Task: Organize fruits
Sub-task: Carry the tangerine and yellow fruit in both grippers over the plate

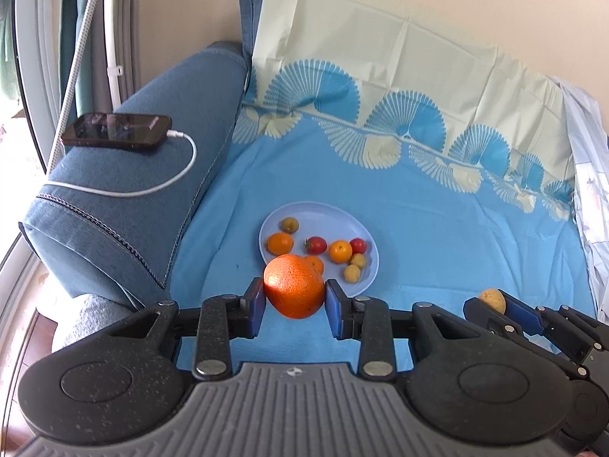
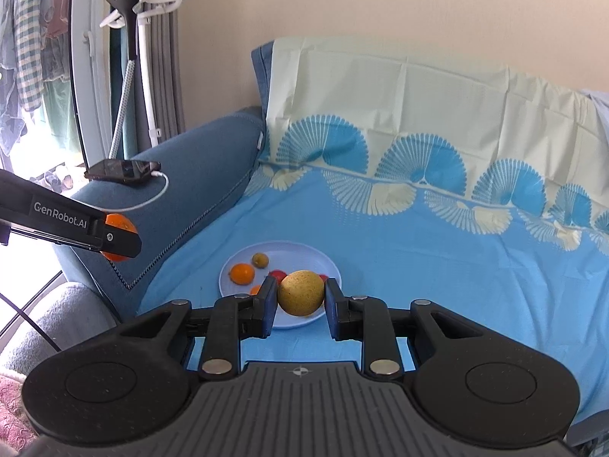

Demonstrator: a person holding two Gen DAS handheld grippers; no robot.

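My left gripper (image 1: 294, 299) is shut on a large orange (image 1: 293, 285), held just in front of a pale blue plate (image 1: 357, 224) on the blue cloth. The plate carries several small fruits: small oranges (image 1: 280, 243), red ones (image 1: 316, 244) and yellow-green ones (image 1: 351, 273). In the right wrist view my right gripper (image 2: 300, 297) is shut on a round yellow-green fruit (image 2: 300, 292), above the near edge of the same plate (image 2: 304, 253). The right gripper with that fruit (image 1: 492, 299) shows at the lower right of the left wrist view. The left gripper with the orange (image 2: 121, 224) appears at the left.
A blue sofa armrest (image 1: 144, 190) stands to the left, with a phone (image 1: 116, 130) and its white charging cable (image 1: 152, 188) on top. The patterned sheet (image 1: 418, 198) covers the seat and backrest. A white stand (image 2: 146, 57) and curtains are by the window.
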